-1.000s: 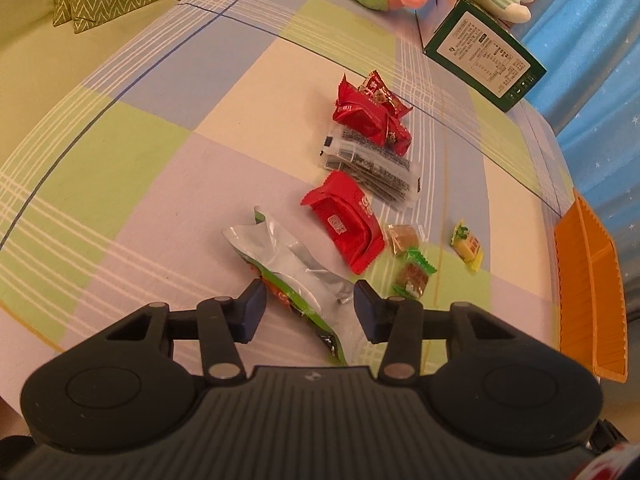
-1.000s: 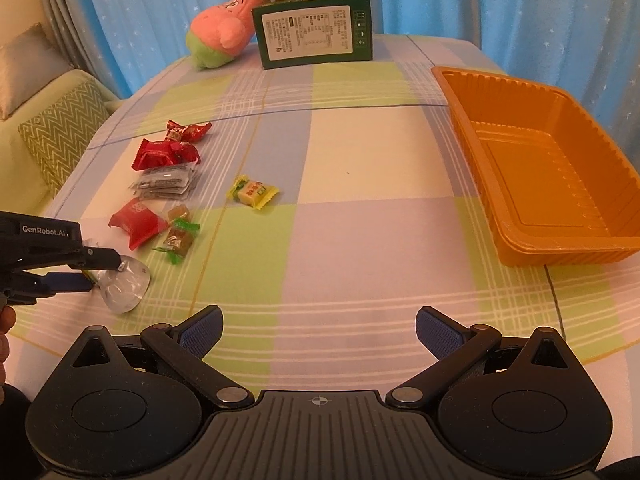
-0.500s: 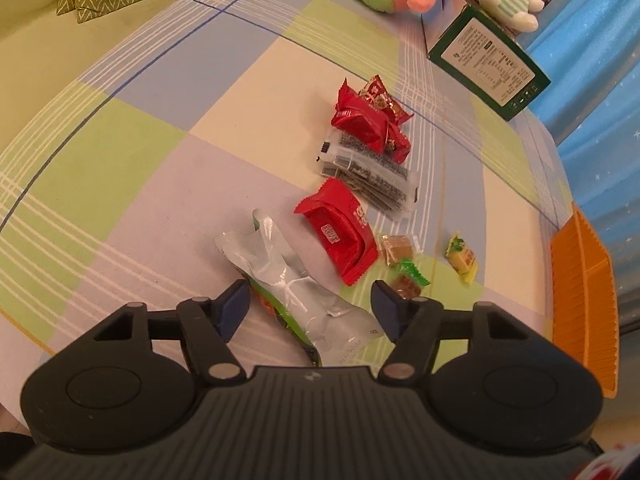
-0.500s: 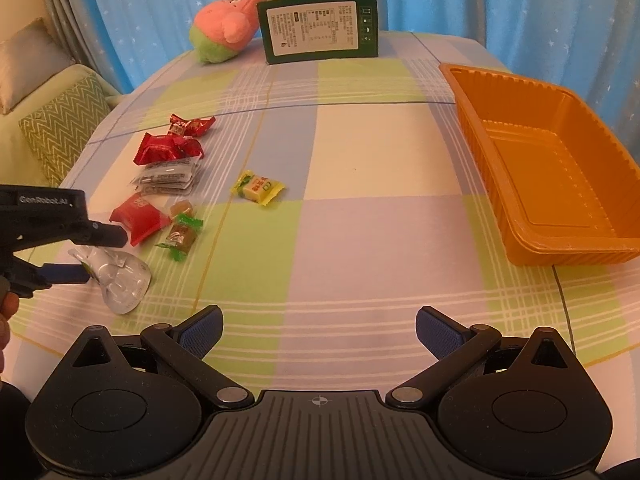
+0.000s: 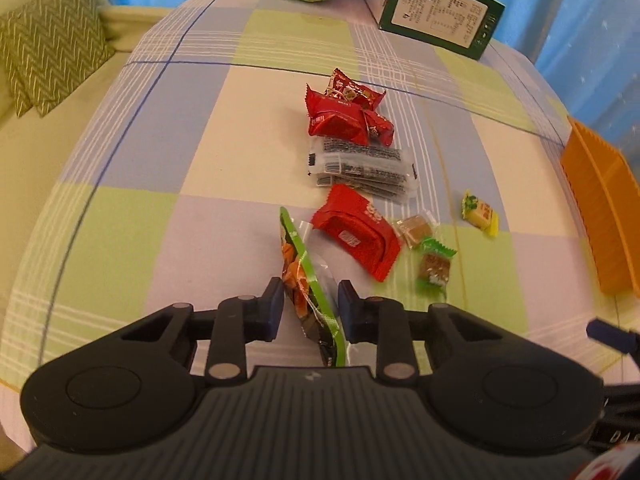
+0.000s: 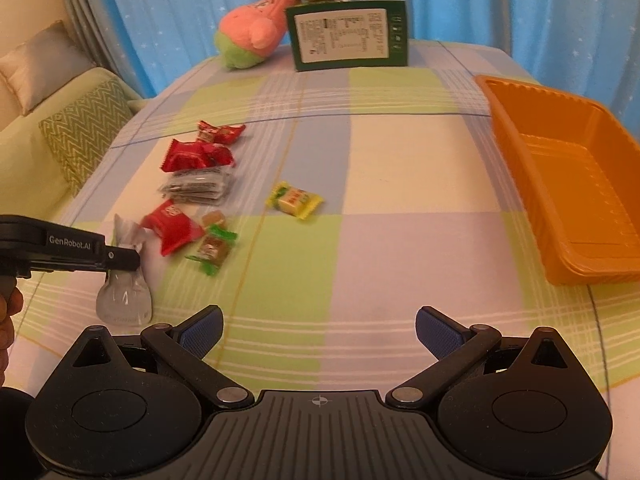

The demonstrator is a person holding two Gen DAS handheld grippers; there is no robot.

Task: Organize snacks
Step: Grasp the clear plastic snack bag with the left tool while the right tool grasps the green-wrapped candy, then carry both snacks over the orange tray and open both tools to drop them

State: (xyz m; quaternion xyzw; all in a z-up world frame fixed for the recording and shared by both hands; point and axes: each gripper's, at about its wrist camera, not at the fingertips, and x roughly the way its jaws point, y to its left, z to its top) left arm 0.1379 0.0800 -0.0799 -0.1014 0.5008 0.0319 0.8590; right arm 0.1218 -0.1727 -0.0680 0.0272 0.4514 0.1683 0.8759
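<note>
Snacks [image 5: 354, 156] lay on the counter [image 5: 168, 128], the orange tray [image 6: 568, 184] empty. Left tongs [image 5: 310, 310] had just closed, pinching a green packet [image 5: 304, 276]; right tongs [image 6: 318, 330] stood spread.

Blue curtains [image 6: 520, 4] dotted with small white stars are hung across the back of the room. The tabletop [image 6: 400, 168] is covered by a checked cloth in pale green, lilac, blue and cream. A light green sofa [image 5: 36, 128] is seen at the left, with a green zigzag cushion [image 5: 48, 44] and a plain beige cushion [image 6: 36, 64]. Warm indoor light is noted.
</note>
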